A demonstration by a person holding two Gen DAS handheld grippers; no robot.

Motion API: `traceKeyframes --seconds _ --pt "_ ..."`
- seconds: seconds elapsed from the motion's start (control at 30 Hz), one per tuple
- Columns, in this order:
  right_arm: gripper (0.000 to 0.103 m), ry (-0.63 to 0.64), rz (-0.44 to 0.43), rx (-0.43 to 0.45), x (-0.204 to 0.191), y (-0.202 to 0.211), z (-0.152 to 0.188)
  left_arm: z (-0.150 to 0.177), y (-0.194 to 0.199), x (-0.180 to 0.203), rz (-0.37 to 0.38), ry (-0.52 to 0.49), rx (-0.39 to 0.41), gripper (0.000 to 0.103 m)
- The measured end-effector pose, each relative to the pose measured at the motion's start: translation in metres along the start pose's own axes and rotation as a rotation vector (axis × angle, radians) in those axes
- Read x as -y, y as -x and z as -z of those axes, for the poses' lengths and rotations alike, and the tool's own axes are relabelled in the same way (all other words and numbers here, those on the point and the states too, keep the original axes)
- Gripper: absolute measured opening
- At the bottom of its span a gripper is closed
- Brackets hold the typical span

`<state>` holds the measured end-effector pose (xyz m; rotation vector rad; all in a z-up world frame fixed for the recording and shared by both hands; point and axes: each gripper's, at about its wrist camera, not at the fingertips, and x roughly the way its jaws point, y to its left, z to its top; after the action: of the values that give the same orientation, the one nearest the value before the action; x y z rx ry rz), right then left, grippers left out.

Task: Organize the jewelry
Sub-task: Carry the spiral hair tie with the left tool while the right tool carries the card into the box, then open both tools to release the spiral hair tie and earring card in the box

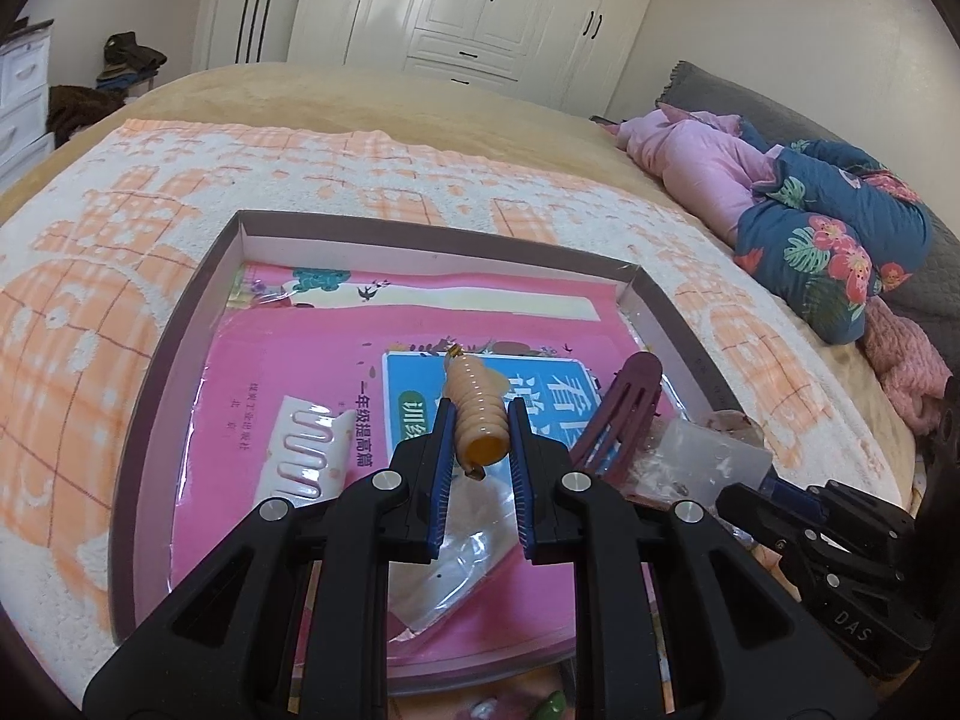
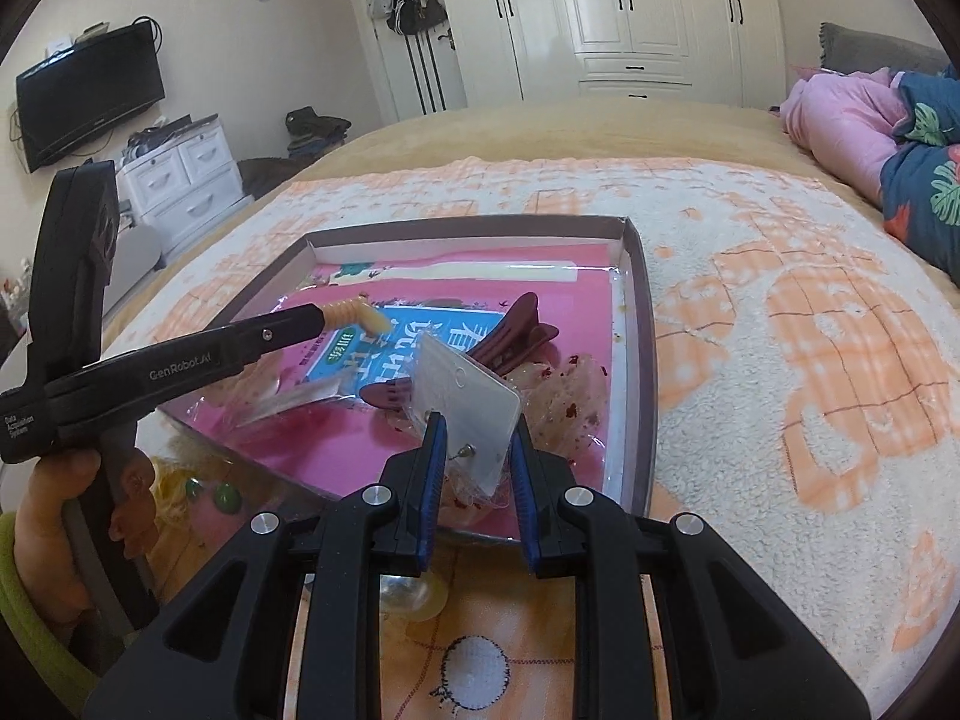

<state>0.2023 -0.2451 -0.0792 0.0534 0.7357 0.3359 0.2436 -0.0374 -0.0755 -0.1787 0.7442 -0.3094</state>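
Firmly, left hand-held gripper [image 1: 477,438] pinching coiled hair tie [image 1: 477,414], right hand-held gripper [image 2: 477,450] pinching earring card [image 2: 465,402] (over tray [image 2: 639,324]).

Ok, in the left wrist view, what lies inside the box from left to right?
White comb → peach ribbed piece held in the left tongs → dark red hair clip → clear packet.
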Motion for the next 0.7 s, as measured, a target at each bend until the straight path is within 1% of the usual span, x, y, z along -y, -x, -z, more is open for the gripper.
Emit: traceKeyframes --seconds 0.07,0.2,0.33,0.4,0.43,0.47,0.53,0.6,0.7 --pt "0.022 0.0 0.012 -0.001 0.002 0.0 0.001 0.0 0.0 0.0 -0.003 0.0 -0.002 0.011" --pt "0.025 -0.042 0.025 0.001 0.01 0.002 0.002 0.0 0.0 0.001 -0.002 -0.005 -0.005 0.011" --pt "0.035 -0.063 0.04 0.001 0.016 0.005 0.003 0.001 0.001 0.002 -0.001 -0.002 -0.007 0.011" --pt "0.036 -0.066 0.044 0.013 0.017 0.009 0.003 0.001 0.001 0.002 -0.003 -0.007 -0.007 0.011" --pt "0.039 -0.067 0.049 0.023 0.018 0.012 0.002 0.001 0.0 0.002 -0.003 -0.007 -0.006 0.011" --pt "0.044 -0.069 0.056 0.037 0.019 0.015 0.002 0.001 0.001 0.002 -0.003 -0.007 -0.006 0.011" --pt "0.05 -0.062 0.065 0.059 0.018 0.02 0.0 0.002 0.001 0.002 -0.005 -0.006 -0.006 0.011" --pt "0.051 -0.04 0.081 0.089 0.016 0.026 -0.001 0.002 0.002 0.002 -0.004 -0.004 -0.004 0.011" --pt "0.058 -0.028 0.099 0.124 0.015 0.033 -0.002 0.003 0.004 0.005 -0.01 -0.005 0.002 0.011"
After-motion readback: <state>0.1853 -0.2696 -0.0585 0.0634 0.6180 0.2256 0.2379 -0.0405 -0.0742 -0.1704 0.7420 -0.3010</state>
